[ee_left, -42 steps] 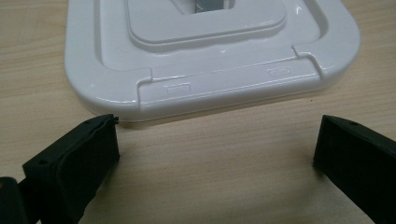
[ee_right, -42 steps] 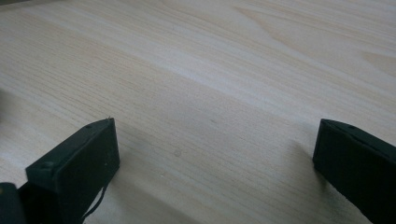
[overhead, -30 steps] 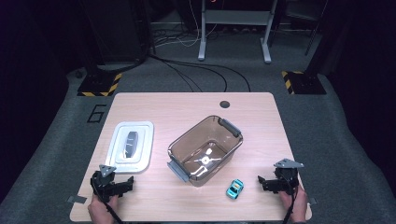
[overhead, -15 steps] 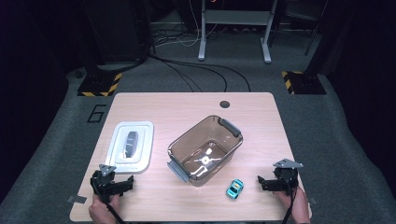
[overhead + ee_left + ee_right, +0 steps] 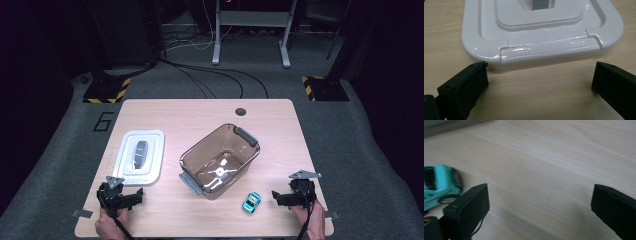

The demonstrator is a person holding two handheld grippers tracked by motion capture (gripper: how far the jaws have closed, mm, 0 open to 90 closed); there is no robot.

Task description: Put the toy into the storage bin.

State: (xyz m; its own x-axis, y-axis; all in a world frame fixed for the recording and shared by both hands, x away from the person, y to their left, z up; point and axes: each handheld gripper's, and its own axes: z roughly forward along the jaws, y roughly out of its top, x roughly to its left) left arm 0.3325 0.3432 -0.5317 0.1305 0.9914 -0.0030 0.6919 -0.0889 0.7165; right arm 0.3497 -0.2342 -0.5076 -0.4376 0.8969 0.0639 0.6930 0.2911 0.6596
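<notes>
Wooden counter carrying, from above, a clear tub at centre, a white lid to its left and a teal toy car by the near edge. Left gripper just before the lid, jaws wide apart, empty; lid's far end cut off in the left gripper view. Right gripper near the car, jaws spread, empty; car cropped and blurred in the right gripper view.
</notes>
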